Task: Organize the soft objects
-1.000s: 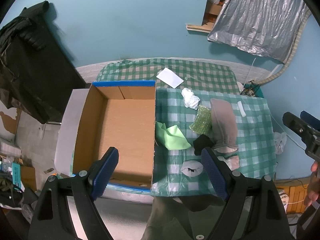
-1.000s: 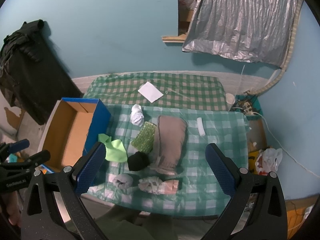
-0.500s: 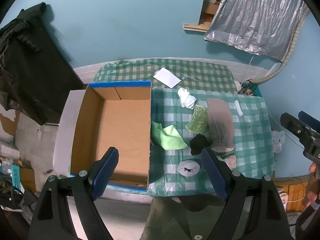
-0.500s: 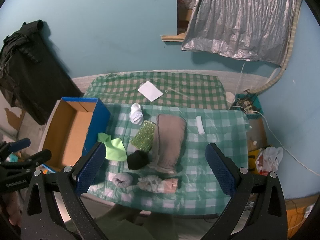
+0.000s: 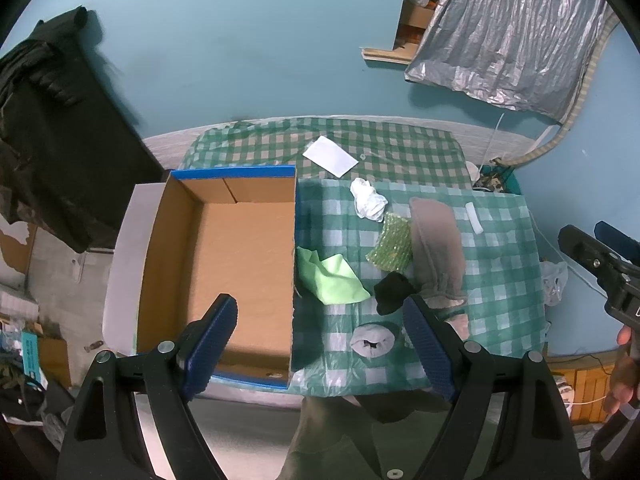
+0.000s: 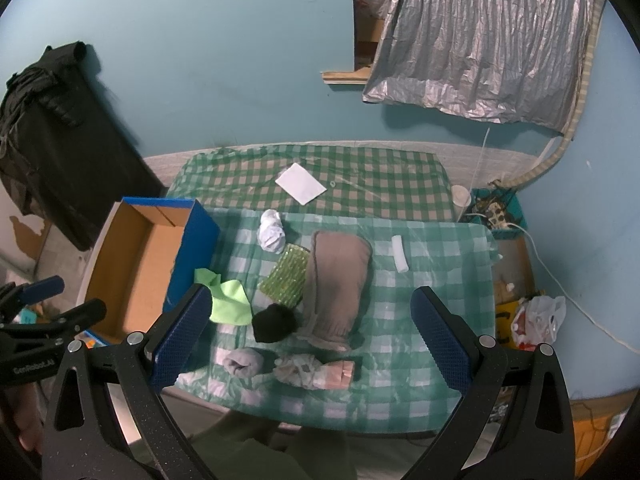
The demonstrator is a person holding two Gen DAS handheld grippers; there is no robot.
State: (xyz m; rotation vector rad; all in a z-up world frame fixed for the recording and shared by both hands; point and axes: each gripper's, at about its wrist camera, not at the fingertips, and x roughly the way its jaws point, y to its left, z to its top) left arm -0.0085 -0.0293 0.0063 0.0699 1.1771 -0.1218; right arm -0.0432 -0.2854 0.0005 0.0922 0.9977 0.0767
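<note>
An empty cardboard box (image 5: pixel 224 256) with blue outer walls stands at the table's left; it also shows in the right wrist view (image 6: pixel 136 268). Soft things lie beside it on the green checked cloth: a light green cloth (image 6: pixel 228 302), a black sock (image 6: pixel 276 322), a white crumpled cloth (image 6: pixel 271 236), a green bubble pouch (image 6: pixel 286 278), a tan pillow (image 6: pixel 336 284), a grey rolled sock (image 6: pixel 242 362) and a patterned bundle (image 6: pixel 316 370). My left gripper (image 5: pixel 320 344) is open and empty high above the box's near edge. My right gripper (image 6: pixel 310 338) is open and empty high above the items.
A white paper sheet (image 6: pixel 301 188) lies on the far table part and a small white roll (image 6: pixel 399 253) to the right. A black garment (image 6: pixel 44 120) hangs at the left wall. A silver tarp (image 6: pixel 480 40) hangs at the right. Bags and cables lie on the floor right (image 6: pixel 536 320).
Both grippers drifted slightly; the table shifts a little left in the left wrist view. Nothing was grasped or moved on the table.
</note>
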